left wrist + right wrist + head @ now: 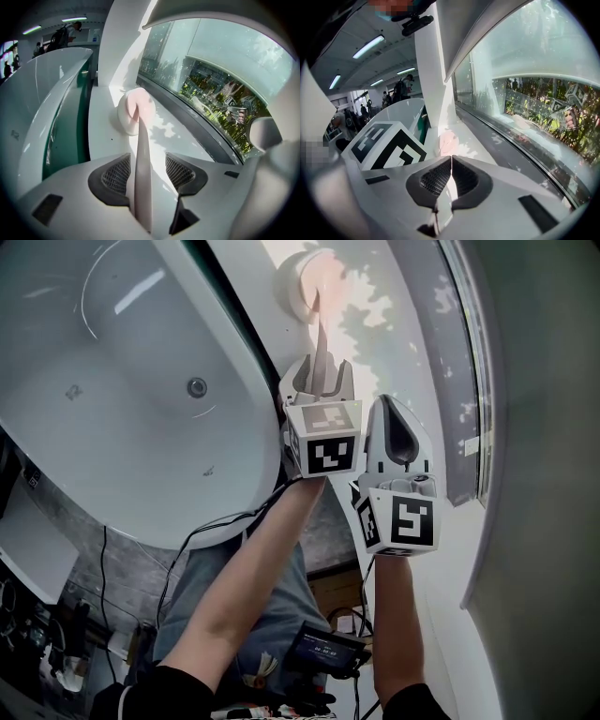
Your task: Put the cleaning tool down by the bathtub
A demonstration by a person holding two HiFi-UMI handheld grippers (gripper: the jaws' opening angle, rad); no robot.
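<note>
**Tool on ledge, left jaws spread around its handle**

Tool (140, 140) rests with its round head (302, 285) on the white ledge (380, 357), between the tub (112, 409) and the curved window (461, 352). So the tool is already by the tub, and by this judgement the task is near its end. The long pale handle (320, 338) runs from the head back to the left gripper (320, 382).

In the left gripper view the 2 jaws stand wide apart and the handle passes between them. The right pad (181, 171) is clearly off the handle. The left pad (116, 175) is just beside it, and no view shows whether it touches. No view shows whether the near end of the handle lies on the ledge or leans on the gripper body.

The right gripper (451, 161) hangs just beside the left one, above the ledge. Its jaws are pressed together with nothing between them.

Risks from here, as a judgement:

1. If the handle leans on the left jaw, a sideways pull-back can drag it and turn the head toward the tub edge. The tool may then slide off the ledge into the tub.
2. If the near end is not yet supported, it will drop when the gripper leaves, and the round head may roll.
3. The 2 grippers are close together, so a quick move of one can knock the other, or the handle.

A straight retreat along the handle seems the safest.
</note>
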